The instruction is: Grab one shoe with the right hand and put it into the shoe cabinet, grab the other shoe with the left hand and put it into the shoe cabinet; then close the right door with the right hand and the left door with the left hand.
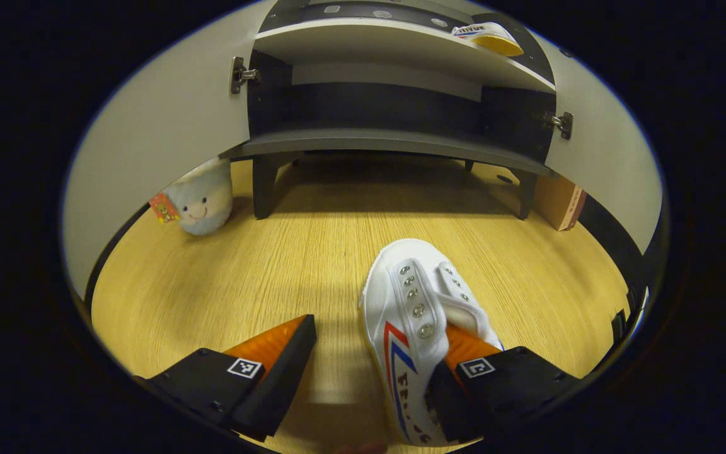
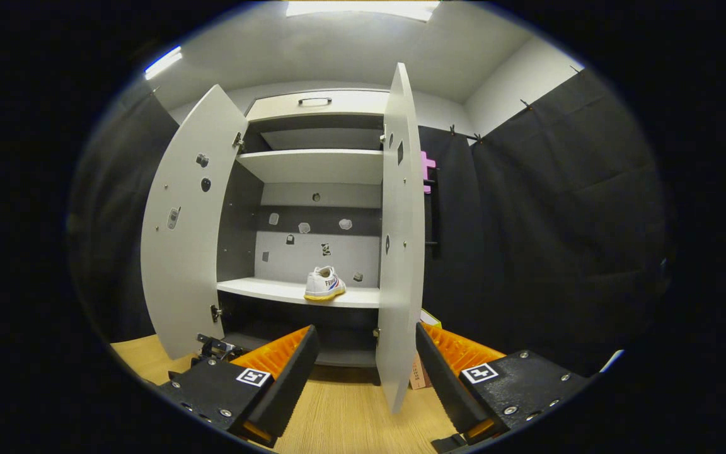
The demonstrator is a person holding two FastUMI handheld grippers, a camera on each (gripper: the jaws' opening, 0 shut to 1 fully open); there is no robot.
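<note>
A white shoe with red and blue stripes lies on the wooden floor, toe toward the cabinet. My left gripper is open, low over it: one finger sits in the shoe's opening, the other stands apart on its left, and the shoe's side wall lies between them. The other white shoe stands on a middle shelf of the shoe cabinet, also seen as the shoe at the top of the left gripper view. My right gripper is open and holds nothing, facing the cabinet from farther back.
Both cabinet doors stand open: the left door swung wide, the right door edge-on toward my right gripper. A pale plush toy sits on the floor by the left door. A cardboard box stands beside the cabinet's right leg.
</note>
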